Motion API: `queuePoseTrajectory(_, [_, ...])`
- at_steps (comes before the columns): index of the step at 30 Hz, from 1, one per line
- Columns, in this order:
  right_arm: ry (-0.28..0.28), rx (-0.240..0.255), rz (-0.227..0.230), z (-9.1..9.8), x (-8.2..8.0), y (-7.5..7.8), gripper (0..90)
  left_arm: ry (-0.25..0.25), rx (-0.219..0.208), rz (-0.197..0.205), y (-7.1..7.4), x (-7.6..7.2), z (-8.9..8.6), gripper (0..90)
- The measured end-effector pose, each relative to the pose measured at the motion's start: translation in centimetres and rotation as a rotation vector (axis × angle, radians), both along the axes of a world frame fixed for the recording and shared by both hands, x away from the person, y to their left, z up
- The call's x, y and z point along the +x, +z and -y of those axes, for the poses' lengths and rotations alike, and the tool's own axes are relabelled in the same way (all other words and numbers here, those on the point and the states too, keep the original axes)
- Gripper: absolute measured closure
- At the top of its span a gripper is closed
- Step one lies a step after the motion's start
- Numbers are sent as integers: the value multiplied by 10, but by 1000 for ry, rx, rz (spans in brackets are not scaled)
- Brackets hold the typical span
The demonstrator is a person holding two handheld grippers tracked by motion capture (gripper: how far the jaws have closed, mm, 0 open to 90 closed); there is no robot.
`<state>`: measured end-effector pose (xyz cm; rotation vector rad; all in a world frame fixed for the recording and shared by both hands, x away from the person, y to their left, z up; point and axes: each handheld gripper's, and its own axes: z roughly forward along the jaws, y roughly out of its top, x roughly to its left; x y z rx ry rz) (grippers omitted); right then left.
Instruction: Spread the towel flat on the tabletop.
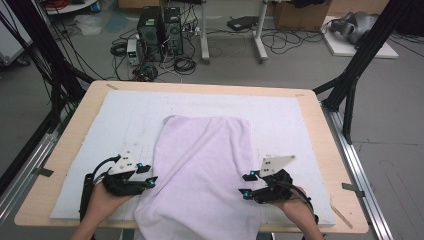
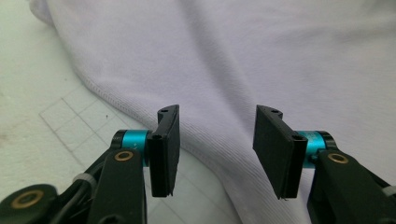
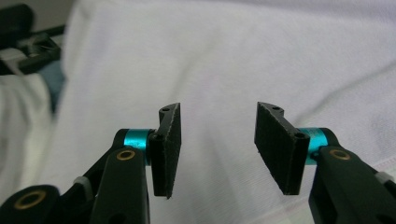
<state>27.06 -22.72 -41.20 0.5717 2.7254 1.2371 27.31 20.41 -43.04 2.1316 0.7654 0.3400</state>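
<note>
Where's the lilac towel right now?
In the high view, the lilac towel lies mid-table on the white mat, between both grippers, its near end overhanging the table's front edge.

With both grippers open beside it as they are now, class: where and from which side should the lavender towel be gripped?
Probably at its two long side edges near the table's front. The towel lies flat, its near end hanging over the table edge. The left gripper can come in from the left onto the stitched hem, the right gripper from the right; both stand open.
</note>
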Motion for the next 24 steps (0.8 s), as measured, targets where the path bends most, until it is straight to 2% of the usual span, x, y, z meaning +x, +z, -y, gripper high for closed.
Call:
queuePoseTrajectory(2, [-5, -41, -14, -6, 5, -12, 516, -3, 34, -37, -8, 5, 6, 582])
queuePoseTrajectory(3, [-8, -61, -27, -8, 7, -17, 535, -10, 47, -42, -12, 5, 8, 666])
queuePoseTrajectory(4, [-11, -77, -39, -9, 8, -22, 568, -10, 50, -16, -13, 4, 9, 722])
queuePoseTrajectory(5, [-11, -89, -42, -9, 8, -27, 599, -10, 49, -25, -11, 4, 9, 819])
queuePoseTrajectory(6, [-20, -69, -27, -6, 8, -28, 638, -10, 36, -36, -10, 4, 8, 848])
queuePoseTrajectory(8, [-19, -59, -45, -2, 6, -28, 760, -11, 9, -17, -3, 2, 3, 861])
queuePoseTrajectory(11, [16, -87, -39, 0, 0, -26, 813, 16, -27, 19, 10, 1, -9, 861])
queuePoseTrajectory(14, [25, -101, -44, 4, -4, -25, 809, 19, -44, 24, 16, 2, -15, 844])
queuePoseTrajectory(17, [23, -87, -58, 6, -4, -25, 756, 41, -68, 17, 20, 8, -17, 666])
queuePoseTrajectory(18, [23, -86, -53, 6, -3, -25, 726, 50, -75, 10, 21, 12, -17, 635])
queuePoseTrajectory(21, [-10, -88, -36, 5, 2, -23, 658, 62, -68, -7, 17, 21, -14, 574])
queuePoseTrajectory(24, [-55, -61, -19, 4, 14, -19, 594, 26, -28, -33, 8, 24, -4, 552])
